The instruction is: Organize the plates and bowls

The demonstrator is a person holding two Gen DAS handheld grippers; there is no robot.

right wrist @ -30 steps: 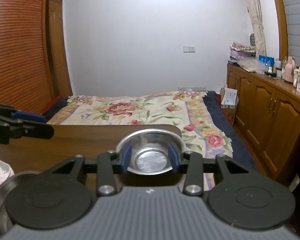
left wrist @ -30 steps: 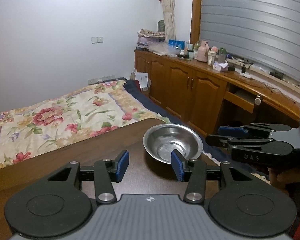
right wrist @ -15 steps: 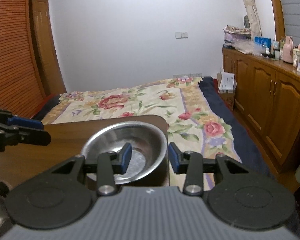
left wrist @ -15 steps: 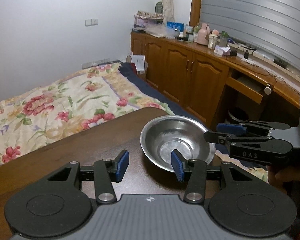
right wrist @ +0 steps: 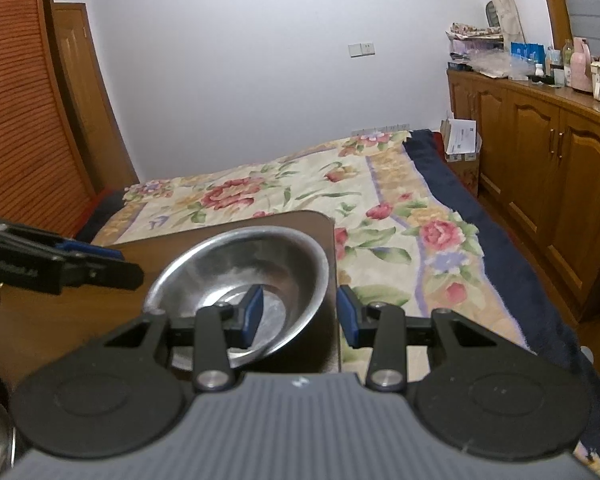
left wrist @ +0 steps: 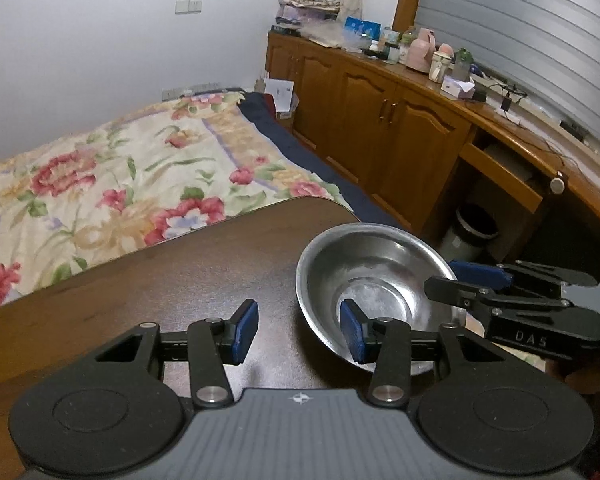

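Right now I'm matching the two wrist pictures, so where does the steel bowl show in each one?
Left wrist view: the steel bowl sits right of centre, by the table's far right corner.
Right wrist view: the steel bowl is at centre, its near rim between the right hand-held gripper fingers.
Shared landmark: the floral bedspread beyond the table.

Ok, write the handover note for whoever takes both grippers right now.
Left gripper: jaws open, holding nothing, at the left rim of the steel bowl.
Right gripper: jaws open astride the bowl's right rim, pads not pressing.
Bowl: upright and empty, at the corner of the wooden table by the bed.
Done: nothing visibly sorted.
Left: close on the rim, lift the bowl, and put it with the other dishes.
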